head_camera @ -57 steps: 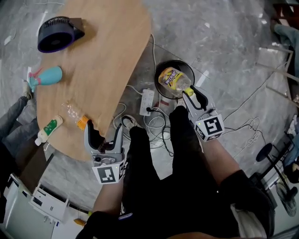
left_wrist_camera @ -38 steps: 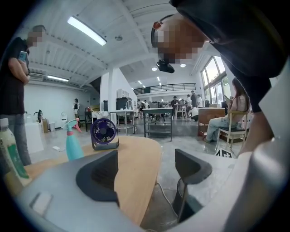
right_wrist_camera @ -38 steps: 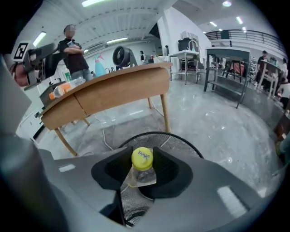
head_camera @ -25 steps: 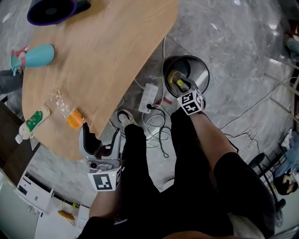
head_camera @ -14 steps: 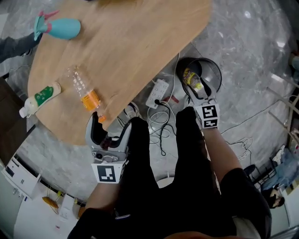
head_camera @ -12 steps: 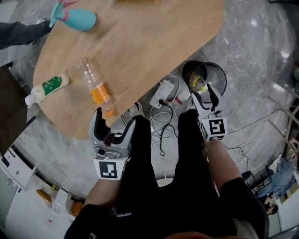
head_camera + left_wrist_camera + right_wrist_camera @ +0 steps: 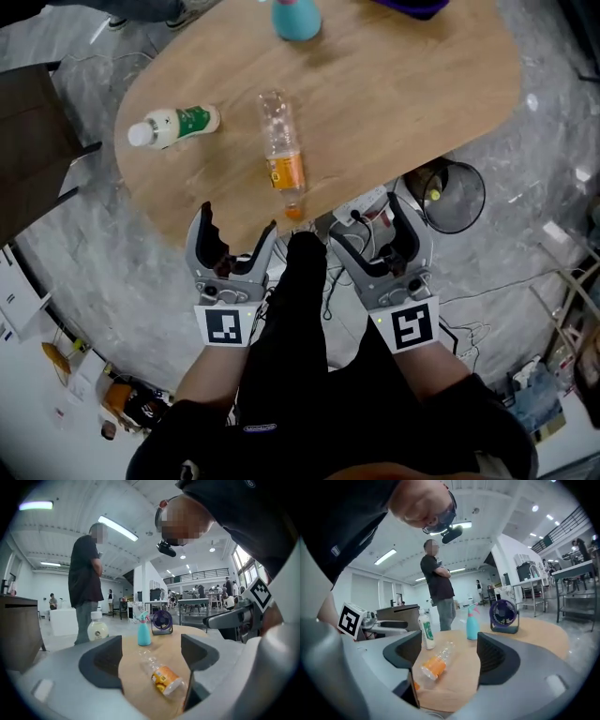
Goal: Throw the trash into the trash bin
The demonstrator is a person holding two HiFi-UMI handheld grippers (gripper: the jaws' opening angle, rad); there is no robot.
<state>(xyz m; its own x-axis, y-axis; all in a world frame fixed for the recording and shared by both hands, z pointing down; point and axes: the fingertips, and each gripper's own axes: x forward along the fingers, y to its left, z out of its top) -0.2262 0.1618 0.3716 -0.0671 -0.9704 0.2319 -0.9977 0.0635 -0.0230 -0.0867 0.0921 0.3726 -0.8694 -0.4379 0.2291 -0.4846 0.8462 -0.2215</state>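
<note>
The table (image 7: 394, 84) is a smooth, pale wooden oval. A clear, ribbed plastic bottle (image 7: 284, 155) with an orange label lies on its side near the table's 6 o'clock edge. A white bottle (image 7: 173, 125) with a green label stands at its 10 o'clock, and a teal spray bottle (image 7: 296, 19) at 12 o'clock, next to a round purple fan (image 7: 504, 615). That makes three bottles and one fan.

On the marbled grey floor (image 7: 112, 244), at the table's 4 o'clock, sits one round dark trash bin (image 7: 466, 208) with a yellow scrap of trash (image 7: 433, 195) inside.

The left gripper (image 7: 237, 223) has its jaws spread and empty. The right gripper (image 7: 367, 225) has just been opening its jaws, with nothing between them.
</note>
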